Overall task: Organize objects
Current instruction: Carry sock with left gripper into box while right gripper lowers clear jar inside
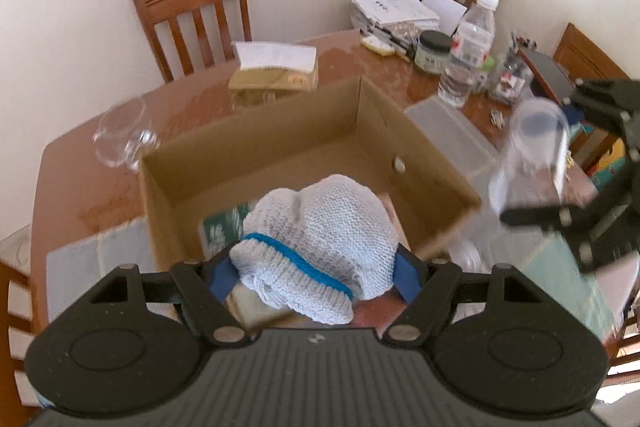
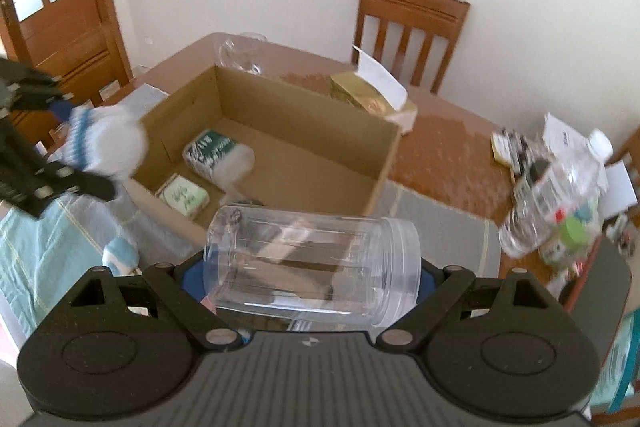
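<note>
A: Holding a knit hat (image 1: pixel 320 239) in our left gripper (image 1: pixel 316 277), blue pads pinching it at both sides, above the box's (image 1: pixel 416 163) near edge.

B: Inside the box we note two green-and-white packs (image 2: pixel 218 155), at the left end.

A: Our right gripper (image 2: pixel 312 279) clamps a clear jar (image 2: pixel 312 263), lying sideways between the pads, over the near wall of the box.

B: A water bottle (image 2: pixel 560 195) stands far right on the table (image 2: pixel 440 155).

the knit hat (image 1: pixel 316 239) hides most of the cardboard box (image 1: pixel 256 147) floor; the water bottle (image 2: pixel 560 195) is motion-blurred.
</note>
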`<state>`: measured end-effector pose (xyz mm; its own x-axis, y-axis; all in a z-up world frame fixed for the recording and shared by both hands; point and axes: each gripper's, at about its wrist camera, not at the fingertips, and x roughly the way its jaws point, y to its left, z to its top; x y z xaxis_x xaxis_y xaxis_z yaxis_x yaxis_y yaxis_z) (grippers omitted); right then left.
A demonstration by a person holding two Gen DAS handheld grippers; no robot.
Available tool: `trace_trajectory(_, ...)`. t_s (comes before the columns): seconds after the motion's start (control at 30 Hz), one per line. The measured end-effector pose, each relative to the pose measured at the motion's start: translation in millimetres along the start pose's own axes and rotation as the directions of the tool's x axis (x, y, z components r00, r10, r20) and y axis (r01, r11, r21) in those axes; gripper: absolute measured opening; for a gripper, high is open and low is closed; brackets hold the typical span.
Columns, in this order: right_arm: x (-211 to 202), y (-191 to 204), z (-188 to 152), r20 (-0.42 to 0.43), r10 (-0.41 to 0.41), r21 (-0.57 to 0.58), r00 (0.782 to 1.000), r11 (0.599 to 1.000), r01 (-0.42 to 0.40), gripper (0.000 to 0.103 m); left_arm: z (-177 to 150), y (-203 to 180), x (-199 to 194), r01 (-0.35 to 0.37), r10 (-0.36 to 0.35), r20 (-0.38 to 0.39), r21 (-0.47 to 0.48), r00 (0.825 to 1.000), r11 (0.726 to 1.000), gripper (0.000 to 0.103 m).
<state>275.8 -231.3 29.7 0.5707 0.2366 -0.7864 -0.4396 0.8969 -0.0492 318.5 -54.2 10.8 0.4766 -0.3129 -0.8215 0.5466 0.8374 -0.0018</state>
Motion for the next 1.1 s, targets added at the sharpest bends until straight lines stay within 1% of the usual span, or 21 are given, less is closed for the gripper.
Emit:
trace_trajectory(0.17,6.3,-2.5,12.5,0.012,0.005,-0.013,1.000,1.000,-0.005,0.095,31.0,-3.0,29.5,-0.010,0.010,0.016,0.004,1.000,1.000,0.077)
trace_trajectory(0.2,7.5,-3.4,13.8,0.012,0.006,-0.012,1.000,1.000,-0.006,0.095,36.4,-3.1,35.6,-0.011,0.011,0.018,0.001,1.000,1.000,0.079)
trace_trajectory(0.27,9.5,-5.3,16.3,0.011,0.006,-0.012,1.000,1.000,-0.006,0.095,43.1,-1.9,44.2,-0.020,0.021,0.023,-0.014,1.000,1.000,0.087)
trace_trajectory(0.37,11.9,-8.3,16.5,0.005,-0.001,-0.013,1.000,1.000,0.001,0.095,46.2,1.3,50.9,-0.041,0.042,0.036,-0.036,0.998,0.999,0.090)
trace_trajectory(0.57,15.5,-14.3,17.7,-0.003,-0.007,-0.010,1.000,1.000,0.007,0.095,34.6,13.9,45.2,-0.044,0.046,0.026,-0.085,0.999,0.995,0.093)
trace_trajectory(0.73,24.9,-15.8,26.5,-0.006,0.003,-0.026,1.000,1.000,-0.003,0.095,17.1,22.1,30.1,-0.086,0.089,0.024,-0.098,0.996,0.991,0.095)
trace_trajectory(0.87,37.1,-12.3,38.6,-0.010,0.015,-0.059,1.000,0.998,-0.016,0.095,-0.3,30.6,14.6,-0.107,0.112,0.027,-0.136,0.993,0.985,0.098)
trace_trajectory(1.1,67.9,-3.2,61.1,-0.034,0.033,-0.106,0.999,0.994,-0.036,0.095,-26.3,42.7,-12.9,-0.156,0.166,0.035,-0.196,0.986,0.968,0.099)
